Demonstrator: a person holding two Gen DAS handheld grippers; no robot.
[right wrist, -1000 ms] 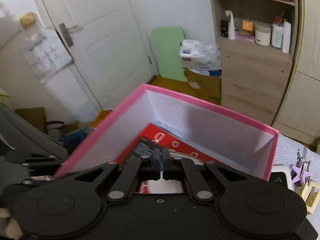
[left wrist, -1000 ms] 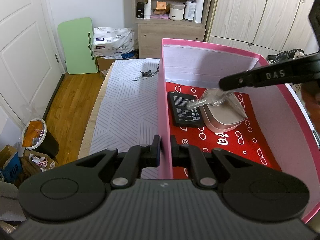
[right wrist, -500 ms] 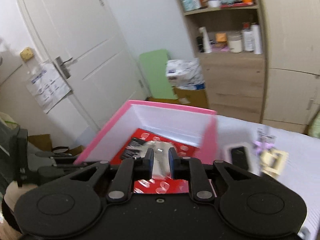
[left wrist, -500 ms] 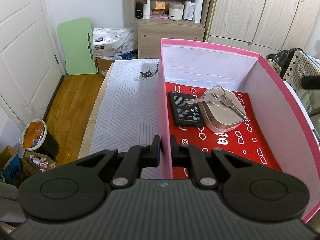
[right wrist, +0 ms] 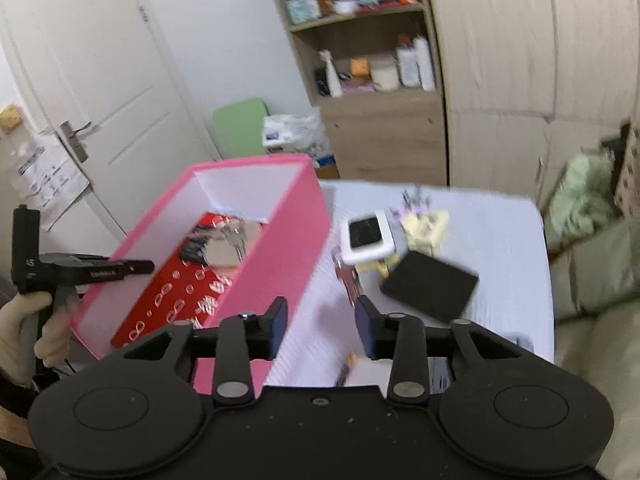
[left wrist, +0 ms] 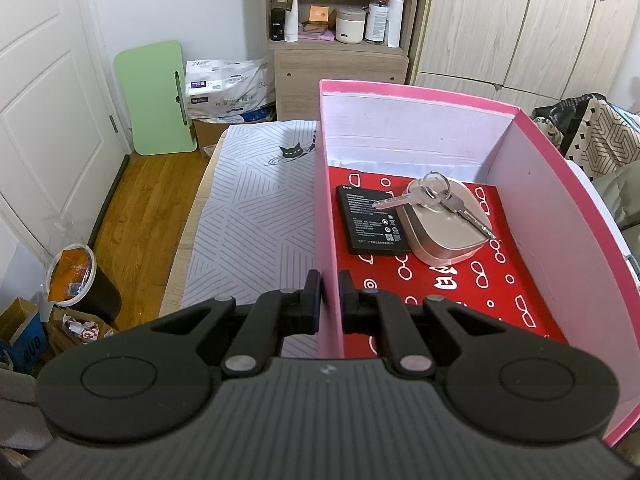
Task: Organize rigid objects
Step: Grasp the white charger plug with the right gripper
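My left gripper (left wrist: 330,300) is shut on the left wall of the pink box (left wrist: 420,92). On the box's red floor lie a black battery (left wrist: 372,220) and a rose-gold case (left wrist: 444,236), with a bunch of keys (left wrist: 432,196) resting across both. In the right wrist view my right gripper (right wrist: 322,326) hangs over the pale tablecloth beside the pink box (right wrist: 280,248); its jaws are opening and nothing is between them. Ahead of it lie a white square device (right wrist: 368,240), a black flat block (right wrist: 430,284) and small yellow and purple pieces (right wrist: 424,224).
A gloved hand (right wrist: 24,332) holds the left gripper at the box's near corner. A small metal item (right wrist: 348,280) lies just ahead of the right fingers. A shelf unit (left wrist: 336,20) and wardrobe doors stand behind the table; a bin (left wrist: 76,276) sits on the floor at left.
The right gripper has left the box, swung right over the table, and parted its jaws. The keys now lie on the case and battery. The left gripper has not moved.
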